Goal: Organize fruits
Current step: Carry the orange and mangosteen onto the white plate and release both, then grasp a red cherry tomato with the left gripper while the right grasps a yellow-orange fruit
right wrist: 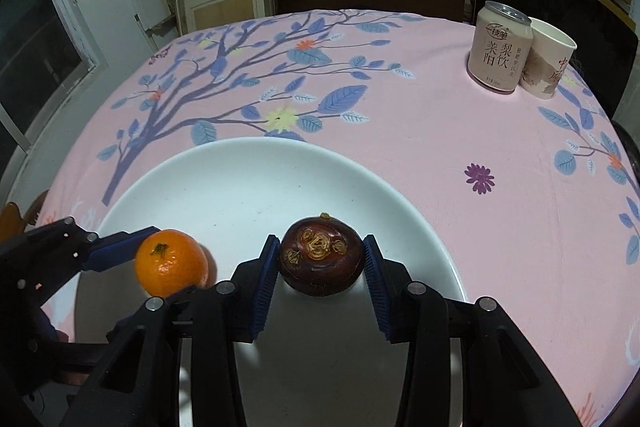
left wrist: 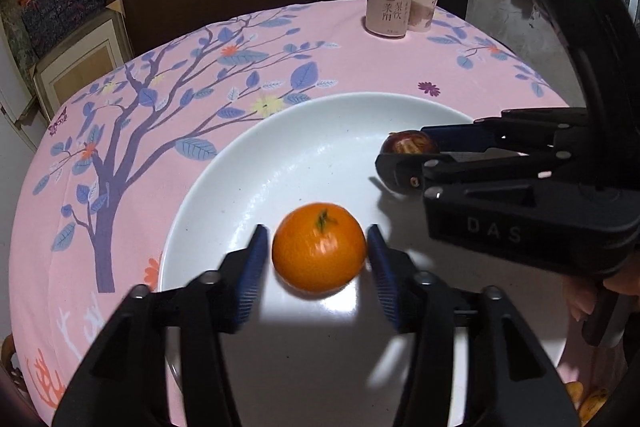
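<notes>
Shelves stacked with boxes and patterned cloth line the back of the room, and dark chairs stand behind my counter [right wrist: 440, 147], which is covered by a pink cloth printed with a blue-leaved tree and small flowers. At the far right of the counter a pale drink can [right wrist: 500, 49] stands upright, touching a paper cup [right wrist: 550, 61] just beside it.

Near me sits a wide white plate [left wrist: 320, 131], and both fruits are over it. My left gripper [left wrist: 316, 259] has an orange [left wrist: 319, 247] between its blue-padded fingers [left wrist: 252, 267]. The fruit's green stem faces up. The right pad looks to be touching the peel, while I see a thin sliver of gap at the left pad, so I cannot tell whether the grip is firm or has just let go. The orange is slightly blurred. From the right wrist view the orange [right wrist: 170, 263] sits at the plate's left edge with the left gripper's fingers along it.

My right gripper [right wrist: 321, 263] is clenched on a dark reddish-brown round fruit [right wrist: 322, 261], a mangosteen by the look of it, with a dried, curled tan crown on top. Both blue pads press against its sides. It is over the near middle of the plate [right wrist: 240, 187], well apart from the can and cup. In the left wrist view the same dark fruit [left wrist: 408, 143] peeks out between the right gripper's fingers over the plate's right side.

A few more orange fruits [left wrist: 592, 401] show at the bottom right corner of the left wrist view, partly hidden.
</notes>
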